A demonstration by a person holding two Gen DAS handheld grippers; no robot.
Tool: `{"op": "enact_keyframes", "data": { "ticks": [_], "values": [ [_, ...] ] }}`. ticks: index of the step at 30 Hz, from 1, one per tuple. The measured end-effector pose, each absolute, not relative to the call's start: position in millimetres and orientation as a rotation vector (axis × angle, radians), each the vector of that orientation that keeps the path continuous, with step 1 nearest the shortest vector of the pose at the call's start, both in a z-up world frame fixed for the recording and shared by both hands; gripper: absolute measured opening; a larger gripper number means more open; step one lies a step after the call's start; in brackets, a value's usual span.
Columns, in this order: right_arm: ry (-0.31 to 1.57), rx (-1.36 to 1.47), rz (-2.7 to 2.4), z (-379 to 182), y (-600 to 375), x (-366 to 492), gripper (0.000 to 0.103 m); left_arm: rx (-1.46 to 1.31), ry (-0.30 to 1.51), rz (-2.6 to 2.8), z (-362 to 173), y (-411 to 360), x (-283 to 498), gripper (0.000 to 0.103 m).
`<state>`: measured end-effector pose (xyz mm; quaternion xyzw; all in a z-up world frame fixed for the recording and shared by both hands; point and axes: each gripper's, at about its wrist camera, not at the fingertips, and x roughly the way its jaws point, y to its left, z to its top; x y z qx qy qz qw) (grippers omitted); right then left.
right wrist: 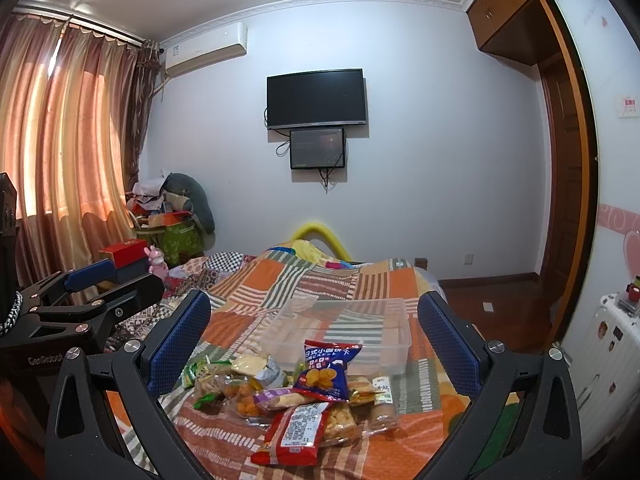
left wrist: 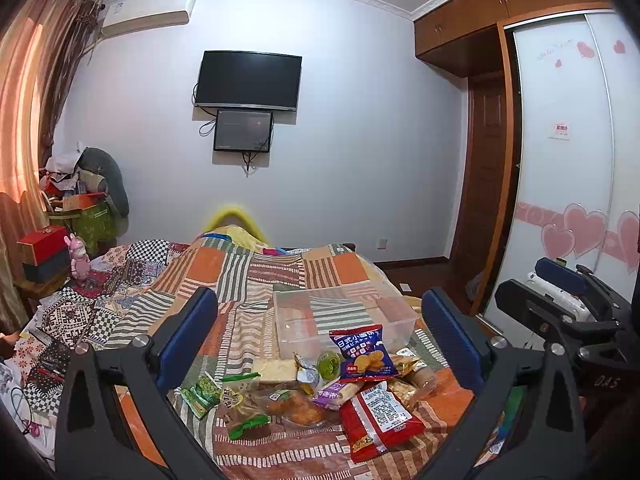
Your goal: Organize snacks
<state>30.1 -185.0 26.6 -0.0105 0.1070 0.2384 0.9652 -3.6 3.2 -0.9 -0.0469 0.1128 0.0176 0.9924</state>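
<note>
A pile of snack packets lies on the patchwork bedspread (left wrist: 240, 272) in both views: a blue biscuit bag (left wrist: 362, 354) (right wrist: 326, 370), a red bag (left wrist: 378, 416) (right wrist: 294, 434), a green pea packet (left wrist: 202, 394), a purple-wrapped bar (left wrist: 334, 392). Behind the pile sits an empty clear plastic bin (left wrist: 346, 320) (right wrist: 344, 328). My left gripper (left wrist: 320, 344) is open, hovering before the pile with nothing between its fingers. My right gripper (right wrist: 314, 344) is open too, just as far back. Each gripper shows at the edge of the other's view: the right gripper (left wrist: 560, 292), the left gripper (right wrist: 92, 284).
A wall TV (left wrist: 248, 80) hangs above a small screen. Curtains (right wrist: 60, 140) and cluttered boxes (left wrist: 80, 208) stand at left. A pink bunny figure (left wrist: 78, 254) sits by the bed. A wardrobe with heart stickers (left wrist: 568, 160) and a white suitcase (right wrist: 608, 344) stand at right.
</note>
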Motion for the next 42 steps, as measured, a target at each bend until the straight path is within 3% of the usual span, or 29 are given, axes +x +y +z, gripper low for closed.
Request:
{"op": "enact_keyframes", "data": {
  "ticks": [27, 30, 34, 42],
  "values": [
    [0.311, -0.006, 0.465, 9, -181, 56, 0.103, -0.091, 0.292, -0.007, -29, 18, 24, 0.103],
    [0.366, 0.004, 0.469, -1, -182, 71, 0.103, -0.098, 0.348, 0.006, -45, 31, 38, 0.095],
    [0.444, -0.009, 0.451, -19, -179, 92, 0.094, -0.107, 0.468, 0.042, -73, 56, 64, 0.073],
    [0.623, -0.028, 0.466, -54, -170, 133, 0.076, -0.133, 0.621, 0.065, -122, 103, 101, 0.067]
  ]
}}
